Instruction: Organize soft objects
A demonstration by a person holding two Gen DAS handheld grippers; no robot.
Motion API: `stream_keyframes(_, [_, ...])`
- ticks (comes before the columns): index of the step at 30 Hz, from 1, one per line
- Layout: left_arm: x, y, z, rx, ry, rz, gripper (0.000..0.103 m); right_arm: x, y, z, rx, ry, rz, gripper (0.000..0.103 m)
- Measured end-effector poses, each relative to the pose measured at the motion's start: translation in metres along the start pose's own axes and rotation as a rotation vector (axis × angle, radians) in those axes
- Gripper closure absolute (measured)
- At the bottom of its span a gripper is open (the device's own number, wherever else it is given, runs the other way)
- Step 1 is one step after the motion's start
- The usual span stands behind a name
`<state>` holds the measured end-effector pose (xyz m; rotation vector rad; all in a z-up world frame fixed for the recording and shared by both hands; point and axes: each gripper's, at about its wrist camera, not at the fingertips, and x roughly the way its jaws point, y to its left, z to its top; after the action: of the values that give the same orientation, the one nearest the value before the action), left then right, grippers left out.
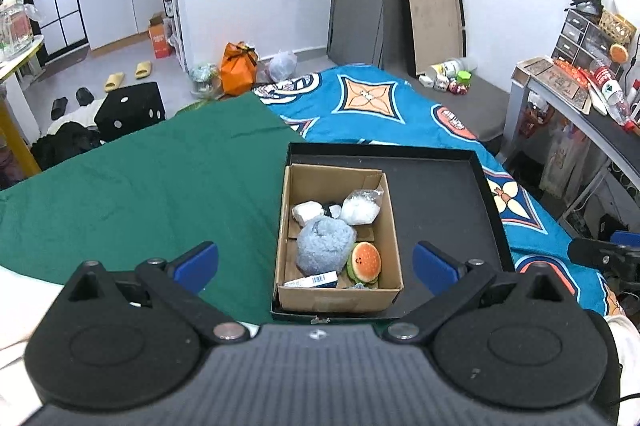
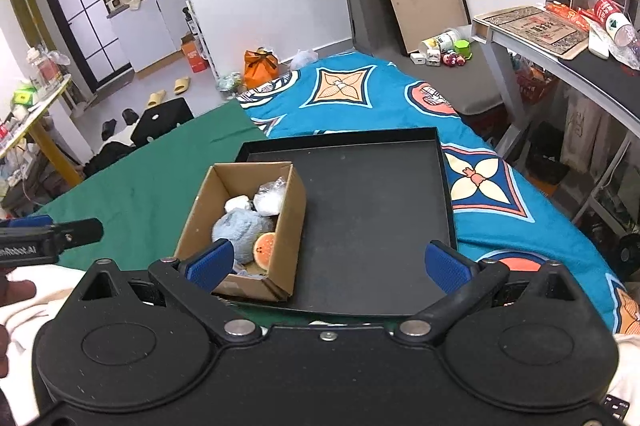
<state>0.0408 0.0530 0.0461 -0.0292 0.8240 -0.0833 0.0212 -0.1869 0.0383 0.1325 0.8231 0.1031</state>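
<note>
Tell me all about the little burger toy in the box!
The burger plush looks soft, with an orange bun bearing a smiley face, green lettuce and a brown layer. It lies tilted in the near corner of the open cardboard box, leaning against the fluffy blue-grey plush. No tool touches it.

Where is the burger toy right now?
The burger toy sits in the cardboard box, near corner on the right in the left wrist view, against the blue fluffy plush.
</note>
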Motion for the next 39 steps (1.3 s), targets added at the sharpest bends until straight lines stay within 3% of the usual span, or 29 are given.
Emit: stream_keyframes(39, [-0.013, -0.01, -0.014, 0.039, -0.009, -0.042, 0.0, -0.014, -0.012, -0.025, 0.015, 0.012, -0.049, 0.0])
